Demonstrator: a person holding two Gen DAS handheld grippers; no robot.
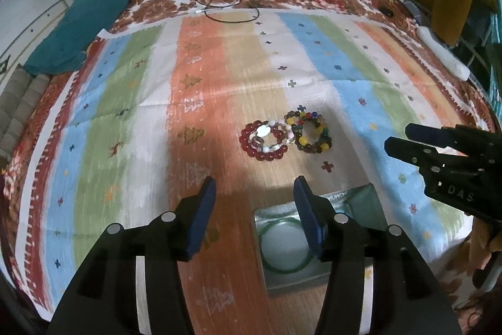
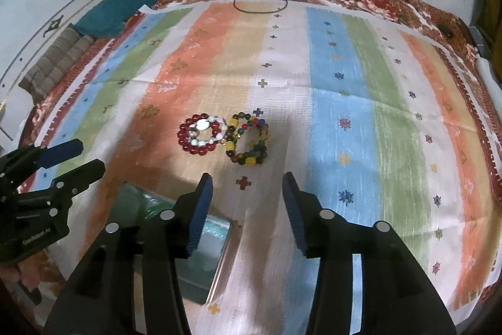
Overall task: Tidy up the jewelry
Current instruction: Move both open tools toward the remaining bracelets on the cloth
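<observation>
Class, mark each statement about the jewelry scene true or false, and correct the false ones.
1. The red bead bracelet lies on the striped cloth. True.
2. The left tool is gripping the red bead bracelet. False: its fingers are open and hold nothing.
3. A green bangle lies inside the box. True.
4. The multicoloured bead bracelet is in the box. False: it lies on the cloth beside the red one.
5. The right tool is open. True.
</observation>
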